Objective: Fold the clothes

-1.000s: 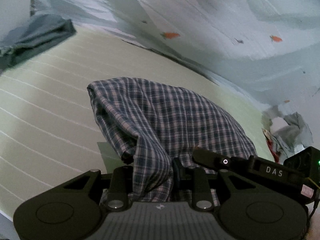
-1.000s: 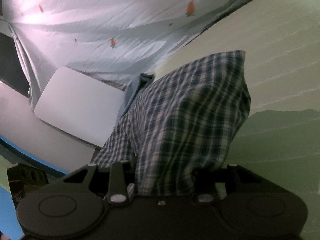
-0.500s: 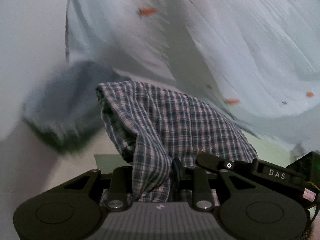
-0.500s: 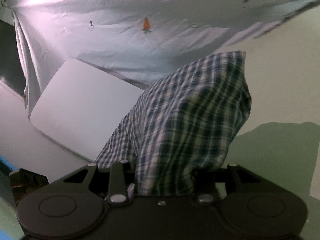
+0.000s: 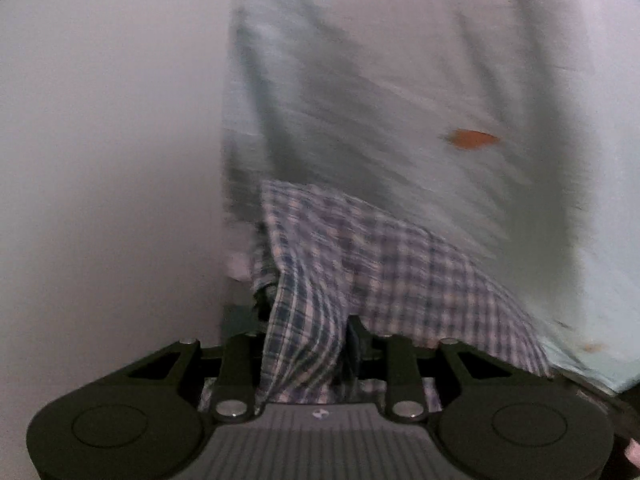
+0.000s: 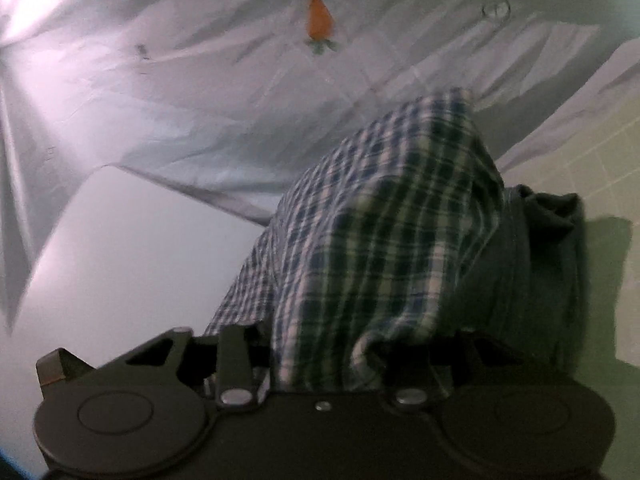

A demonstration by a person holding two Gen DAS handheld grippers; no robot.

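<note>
— Nearest, bottom of each frame?
— Left gripper (image 5: 306, 344) and right gripper (image 6: 320, 344), jaws opening, plaid garment (image 6: 384, 240) still bunched between both.
— Step?
— Likely setting the folded piece onto the dark garment (image 6: 556, 248), right of frame.
— Next?
— Full release, then a clean withdrawal.
— Farthest?
— Carrot-print sheet (image 6: 240, 80), upper frame.

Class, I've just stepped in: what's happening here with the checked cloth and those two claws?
A person is folding clothes with a handheld claw in each hand. A plaid garment lies bunched between the fingers of both the left claw and the right claw, and both sets of jaws are opening. Beside it in the right view sits a dark green garment; a pale carrot-print sheet hangs behind.
</note>
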